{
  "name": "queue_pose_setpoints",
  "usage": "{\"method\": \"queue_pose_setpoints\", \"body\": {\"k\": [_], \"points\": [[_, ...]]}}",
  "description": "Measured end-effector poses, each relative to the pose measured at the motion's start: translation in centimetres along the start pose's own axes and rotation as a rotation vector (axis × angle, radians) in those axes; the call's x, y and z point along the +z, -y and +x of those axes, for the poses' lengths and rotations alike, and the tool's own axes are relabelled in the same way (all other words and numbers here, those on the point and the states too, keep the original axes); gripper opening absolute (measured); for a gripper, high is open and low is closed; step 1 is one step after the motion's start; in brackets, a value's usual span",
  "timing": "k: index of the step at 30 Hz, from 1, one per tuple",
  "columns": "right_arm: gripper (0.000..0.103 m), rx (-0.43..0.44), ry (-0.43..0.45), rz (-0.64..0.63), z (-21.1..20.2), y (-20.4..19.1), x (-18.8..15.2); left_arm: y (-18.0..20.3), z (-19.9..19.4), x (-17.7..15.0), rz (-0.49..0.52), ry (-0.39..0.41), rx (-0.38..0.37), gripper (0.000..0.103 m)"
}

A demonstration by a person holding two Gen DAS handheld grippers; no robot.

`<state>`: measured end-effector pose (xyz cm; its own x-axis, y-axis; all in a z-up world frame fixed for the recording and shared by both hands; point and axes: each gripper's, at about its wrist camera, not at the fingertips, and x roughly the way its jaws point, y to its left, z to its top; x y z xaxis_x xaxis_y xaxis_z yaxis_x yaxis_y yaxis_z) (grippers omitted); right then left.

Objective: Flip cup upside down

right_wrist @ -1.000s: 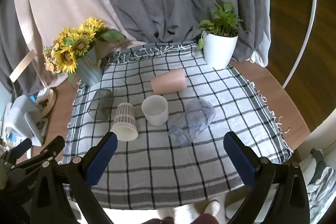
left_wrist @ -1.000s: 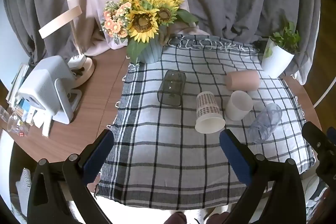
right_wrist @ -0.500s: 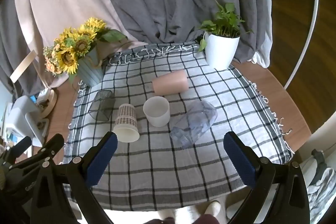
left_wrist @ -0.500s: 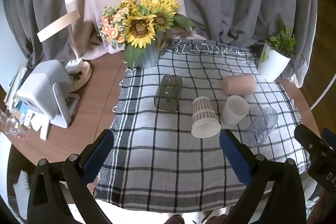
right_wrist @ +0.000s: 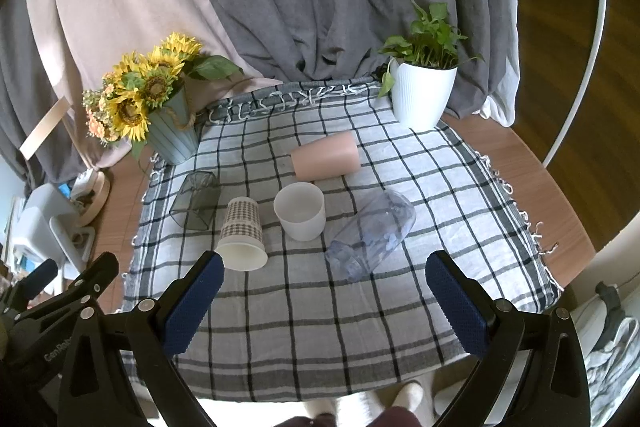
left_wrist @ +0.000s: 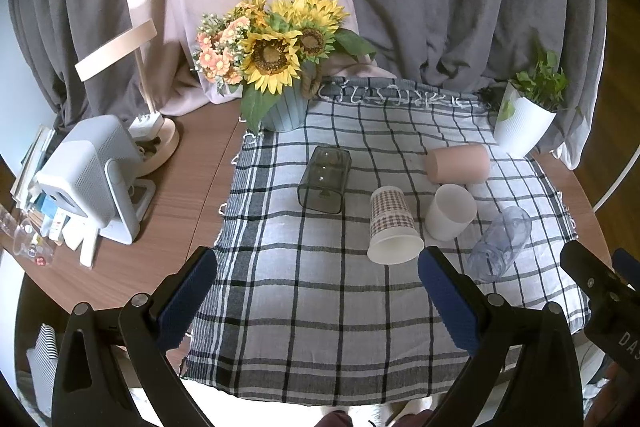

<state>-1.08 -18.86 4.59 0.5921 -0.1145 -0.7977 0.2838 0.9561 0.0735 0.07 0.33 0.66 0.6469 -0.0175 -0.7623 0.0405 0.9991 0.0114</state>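
Observation:
Several cups sit on a checked cloth [left_wrist: 320,299]. A white cup [left_wrist: 450,213] [right_wrist: 300,211] stands upright, mouth up. A patterned paper cup [left_wrist: 392,227] [right_wrist: 242,233], a pink cup [left_wrist: 458,164] [right_wrist: 325,157], a clear plastic cup [left_wrist: 500,243] [right_wrist: 370,229] and a dark square glass [left_wrist: 325,179] [right_wrist: 195,201] lie on their sides. My left gripper [left_wrist: 316,293] and my right gripper [right_wrist: 320,285] are both open and empty, held above the cloth's near part, apart from the cups.
A sunflower vase [left_wrist: 280,75] [right_wrist: 170,125] stands at the cloth's back left. A white potted plant [left_wrist: 524,119] [right_wrist: 422,95] stands at the back right. A white device [left_wrist: 90,171] and a lamp base [left_wrist: 154,143] sit on the wooden table at the left. Curtains hang behind.
Both grippers have drawn back and up a little, so the cups look slightly farther away. Nothing on the cloth has moved.

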Motion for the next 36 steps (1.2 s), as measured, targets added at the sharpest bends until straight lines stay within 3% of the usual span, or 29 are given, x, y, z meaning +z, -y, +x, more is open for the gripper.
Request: {"method": "queue_pose_setpoints", "body": {"k": [36], "points": [[0.102,0.004,-0.001,0.003,0.18,0.05,0.12,-0.11,0.19,-0.65,-0.001,-0.007,0.004,0.103]]}}
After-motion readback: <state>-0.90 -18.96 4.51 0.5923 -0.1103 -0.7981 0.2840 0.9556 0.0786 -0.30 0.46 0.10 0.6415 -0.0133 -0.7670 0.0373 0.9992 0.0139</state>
